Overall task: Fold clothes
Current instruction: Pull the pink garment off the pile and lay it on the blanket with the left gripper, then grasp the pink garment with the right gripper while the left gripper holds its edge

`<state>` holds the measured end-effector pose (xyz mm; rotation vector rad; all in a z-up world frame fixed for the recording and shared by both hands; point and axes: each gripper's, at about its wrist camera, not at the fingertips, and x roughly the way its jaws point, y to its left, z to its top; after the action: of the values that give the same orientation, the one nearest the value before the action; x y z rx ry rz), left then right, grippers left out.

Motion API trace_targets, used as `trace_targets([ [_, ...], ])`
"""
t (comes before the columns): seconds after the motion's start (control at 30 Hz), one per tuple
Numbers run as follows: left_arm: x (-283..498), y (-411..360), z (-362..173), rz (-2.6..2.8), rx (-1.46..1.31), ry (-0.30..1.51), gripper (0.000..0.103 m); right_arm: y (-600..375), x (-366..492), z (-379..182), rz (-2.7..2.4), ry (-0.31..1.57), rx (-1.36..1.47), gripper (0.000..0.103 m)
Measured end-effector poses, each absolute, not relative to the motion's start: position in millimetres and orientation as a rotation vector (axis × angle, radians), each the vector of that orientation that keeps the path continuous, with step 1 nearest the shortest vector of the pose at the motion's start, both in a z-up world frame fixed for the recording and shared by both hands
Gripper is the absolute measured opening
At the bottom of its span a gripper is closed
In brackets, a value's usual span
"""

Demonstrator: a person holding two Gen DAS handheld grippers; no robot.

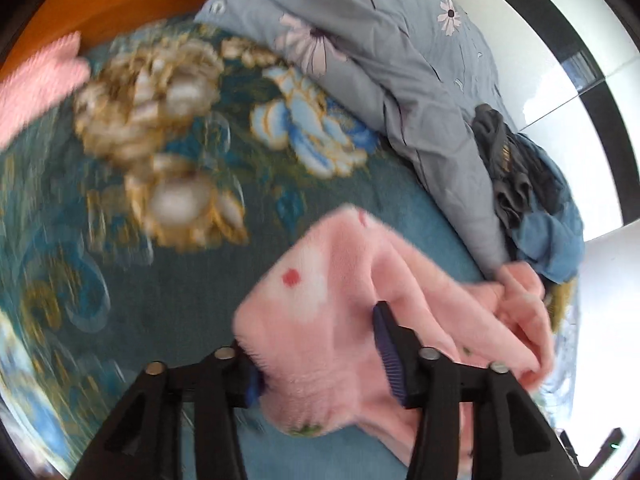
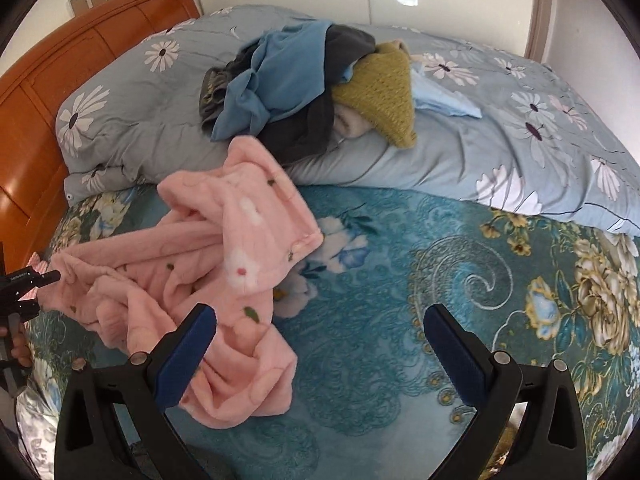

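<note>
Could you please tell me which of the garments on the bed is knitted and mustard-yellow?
The yellow knit, on the right of the clothes pile atop the duvet; its neighbours are blue, grey and cream.

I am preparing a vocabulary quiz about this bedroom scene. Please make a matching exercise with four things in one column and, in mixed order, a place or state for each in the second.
Things:
1. pink garment
2. clothes pile
3. right gripper
4. headboard

Places or states:
A. on the grey flowered quilt
B. open, nothing between the fingers
C. crumpled on the teal bedspread
D. orange wood, at the bed's end

Pairs: 1-C, 2-A, 3-B, 4-D
</note>
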<state>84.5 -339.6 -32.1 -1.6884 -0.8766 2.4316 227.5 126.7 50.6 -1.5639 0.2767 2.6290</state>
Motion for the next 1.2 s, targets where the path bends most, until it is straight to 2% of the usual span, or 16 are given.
trace_targets([
  [0.07,103.4,-326.8,-34.6,2.414,-1.682,-0.866,0.059,126.1,230.0,35.3,2.599,0.296,-1.629,0.103],
  [0.17,116.2,-319.0,-41.5,2.475,-1.737,-0.809,0.061,130.0,234.6,17.0,2.556,0.357,-1.697,0.103],
  [0.3,123.2,-329.7,-45.1,2.435,-1.767,-1.002,0.061,137.1,234.2,-3.8,2.510,0.491,-1.775,0.103],
  [0.5,143.0,-319.5,-32.2,2.465,-1.815,-0.891,0.061,134.6,223.7,-31.7,2.466,0.721,-1.859,0.103],
  [0.7,166.2,-280.8,-9.7,2.423,-1.712,-0.761,0.061,132.8,207.5,-60.5,2.375,0.881,-1.930,0.101],
  [0.83,147.2,-230.4,-18.9,2.299,-1.697,-0.697,0.061,138.0,202.1,-79.8,2.269,1.055,-1.953,0.078],
  [1.0,125.0,-187.6,-40.3,2.188,-1.751,-0.706,0.061,139.1,204.0,-86.2,2.225,1.168,-1.962,0.059],
  [1.07,124.2,-185.1,-42.2,2.184,-1.752,-0.723,0.060,137.9,204.6,-87.0,2.218,1.201,-1.974,0.047],
  [1.1,124.2,-183.7,-42.3,2.185,-1.749,-0.722,0.059,136.8,204.7,-86.6,2.216,1.221,-1.982,0.035],
  [1.13,124.8,-182.4,-41.9,2.194,-1.746,-0.706,0.056,136.3,205.2,-85.4,2.211,1.242,-1.986,0.024],
  [1.17,125.3,-181.5,-42.3,2.201,-1.755,-0.690,0.035,136.1,205.8,-82.9,2.211,1.253,-1.983,0.020],
  [1.2,126.0,-181.0,-42.4,2.199,-1.767,-0.687,0.023,136.5,206.7,-78.8,2.218,1.258,-1.976,0.015],
])
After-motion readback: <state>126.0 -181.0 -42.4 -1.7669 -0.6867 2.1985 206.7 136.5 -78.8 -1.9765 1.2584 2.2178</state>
